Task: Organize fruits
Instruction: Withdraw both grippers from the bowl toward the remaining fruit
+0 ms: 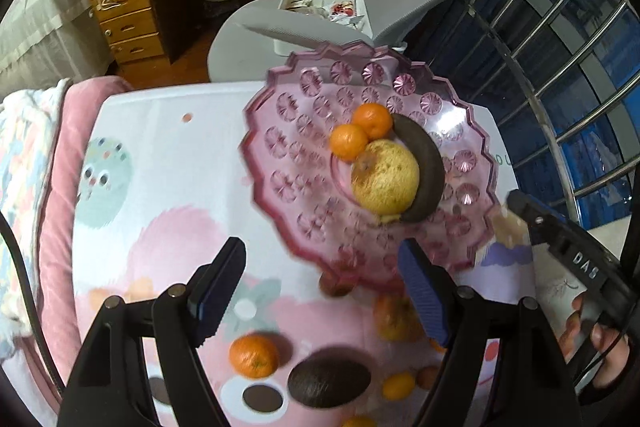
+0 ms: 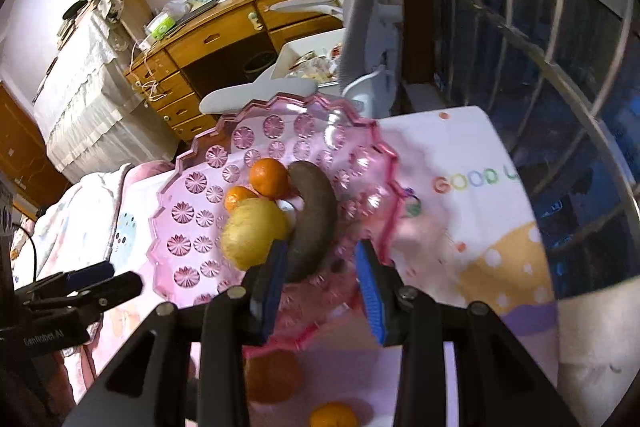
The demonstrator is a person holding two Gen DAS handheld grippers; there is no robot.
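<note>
On your pink plate point(image 1: 280, 155) sit two tangerines point(image 1: 349, 142), a yellow fruit point(image 1: 386, 183) and a dark banana point(image 1: 428, 171). Your left gripper point(image 1: 324, 291) hangs wide open with nothing in it, and your right gripper point(image 2: 320, 283) is spread open over the plate's near rim. More fruit, including an avocado point(image 1: 328, 383), lies on the patterned cloth point(image 1: 168, 155).

Black angular frames on left gripper point(image 1: 322, 291) and right gripper point(image 2: 322, 291), silver round screws at the joints, ribbed blue pads point(image 1: 424, 297) inside the fingers. White lettering lower right of the left view; bare-skinned hand point(image 1: 600, 351) behind.
</note>
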